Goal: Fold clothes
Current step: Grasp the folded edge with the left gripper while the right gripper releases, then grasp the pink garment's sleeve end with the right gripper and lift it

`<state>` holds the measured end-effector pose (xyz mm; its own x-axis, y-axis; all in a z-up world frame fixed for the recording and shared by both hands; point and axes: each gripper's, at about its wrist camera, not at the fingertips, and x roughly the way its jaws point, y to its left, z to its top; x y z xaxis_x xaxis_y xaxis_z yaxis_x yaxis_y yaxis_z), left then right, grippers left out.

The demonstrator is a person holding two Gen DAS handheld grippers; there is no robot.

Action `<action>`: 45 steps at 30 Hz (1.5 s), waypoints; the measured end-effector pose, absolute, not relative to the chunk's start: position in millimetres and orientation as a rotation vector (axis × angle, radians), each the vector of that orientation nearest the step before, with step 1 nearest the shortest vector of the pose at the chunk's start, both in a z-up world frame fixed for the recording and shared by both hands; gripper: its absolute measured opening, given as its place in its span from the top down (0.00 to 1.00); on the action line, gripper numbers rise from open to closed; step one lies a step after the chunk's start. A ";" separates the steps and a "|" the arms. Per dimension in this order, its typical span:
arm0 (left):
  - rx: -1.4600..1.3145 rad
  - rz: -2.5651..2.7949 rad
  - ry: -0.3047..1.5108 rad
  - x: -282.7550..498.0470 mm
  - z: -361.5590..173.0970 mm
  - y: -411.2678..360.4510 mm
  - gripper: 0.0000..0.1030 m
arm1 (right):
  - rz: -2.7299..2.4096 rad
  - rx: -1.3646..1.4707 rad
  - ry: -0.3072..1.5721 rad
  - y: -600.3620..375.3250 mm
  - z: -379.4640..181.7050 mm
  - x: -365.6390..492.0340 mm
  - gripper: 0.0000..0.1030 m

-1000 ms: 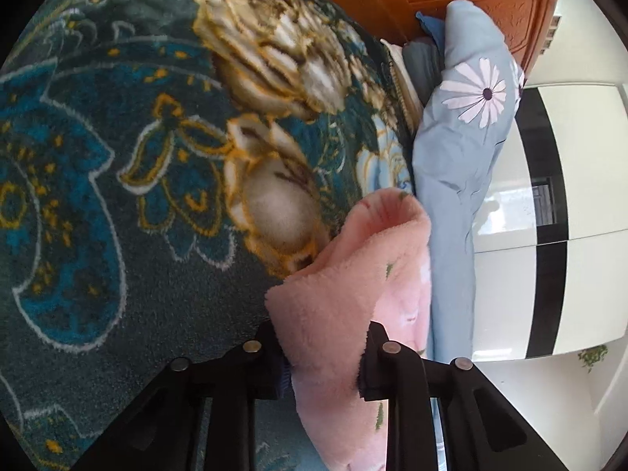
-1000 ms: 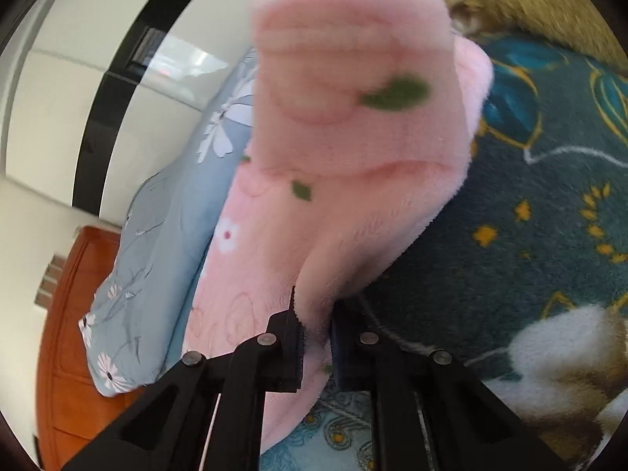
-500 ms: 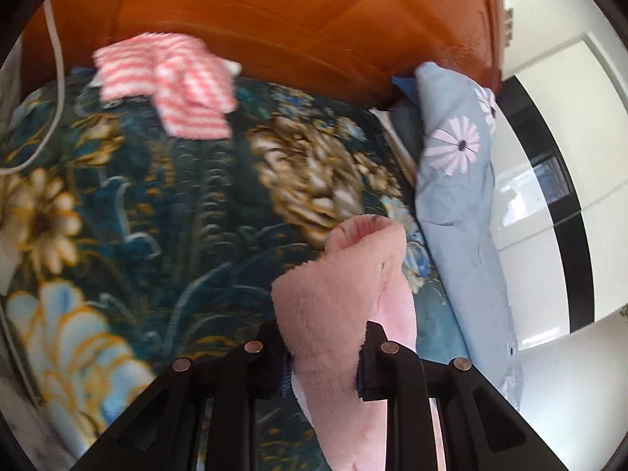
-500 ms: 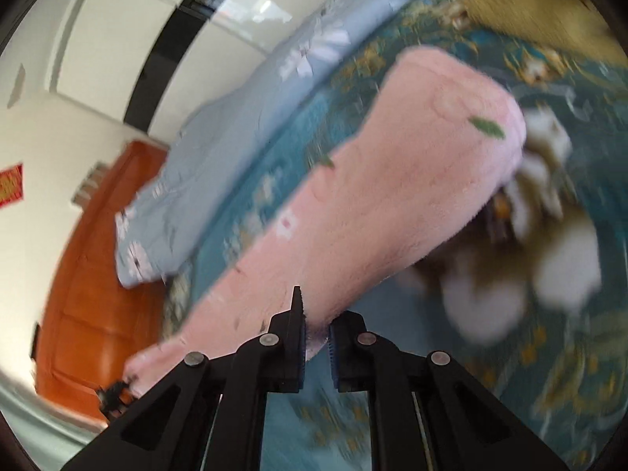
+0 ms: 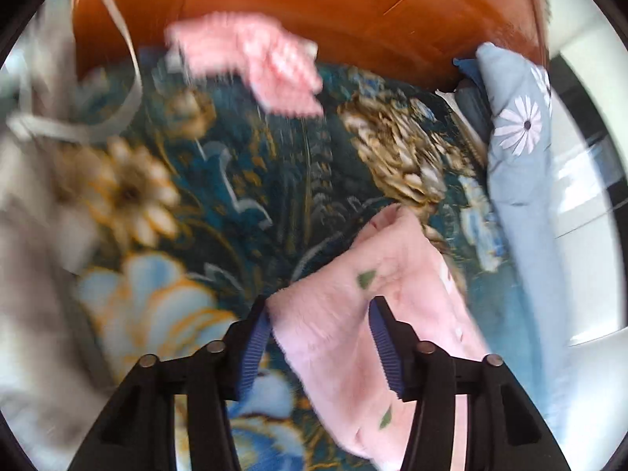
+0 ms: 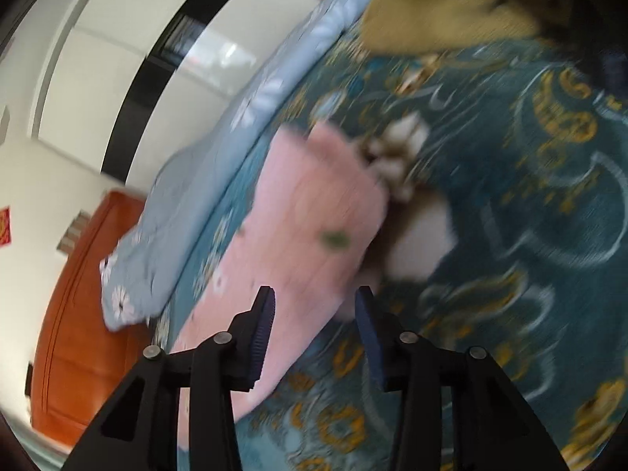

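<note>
The fluffy pink garment with small green leaf prints [image 5: 396, 314] lies folded lengthwise on the teal floral blanket [image 5: 243, 204], near its right edge beside the pale blue daisy-print pillow [image 5: 518, 180]. The left gripper [image 5: 320, 337] and the right gripper [image 6: 314, 325] are both opening, pads clear of the cloth between them. Withdrawing straight back should avoid snagging the fold.

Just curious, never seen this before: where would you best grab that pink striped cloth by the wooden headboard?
My guess: take the pink striped cloth by its near loose corner, coming in low from the bedspread side. It lies crumpled close to the headboard, which blocks the far side.
</note>
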<state>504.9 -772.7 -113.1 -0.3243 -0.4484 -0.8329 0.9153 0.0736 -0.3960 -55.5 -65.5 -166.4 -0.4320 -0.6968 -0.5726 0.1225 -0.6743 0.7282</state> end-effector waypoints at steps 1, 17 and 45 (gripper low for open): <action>0.573 -1.514 1.127 499.9 -102.3 -765.5 0.44 | -2.134 1.259 -0.857 -63.1 -167.6 -61.2 0.57; 0.734 -2.049 1.205 285.7 -107.1 -545.3 0.35 | -1.900 1.031 -0.562 -190.7 -116.4 -62.1 0.94; 0.836 -2.166 1.157 215.1 -147.0 -444.1 0.31 | -1.880 1.018 0.409 -252.2 -171.0 -23.6 0.82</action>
<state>215.1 -444.1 -147.0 -0.6611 -0.1686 -0.7311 0.7014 -0.4850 -0.5224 -23.6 -252.2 -171.0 -0.2261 -0.5721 -0.7884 0.8477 -0.5143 0.1301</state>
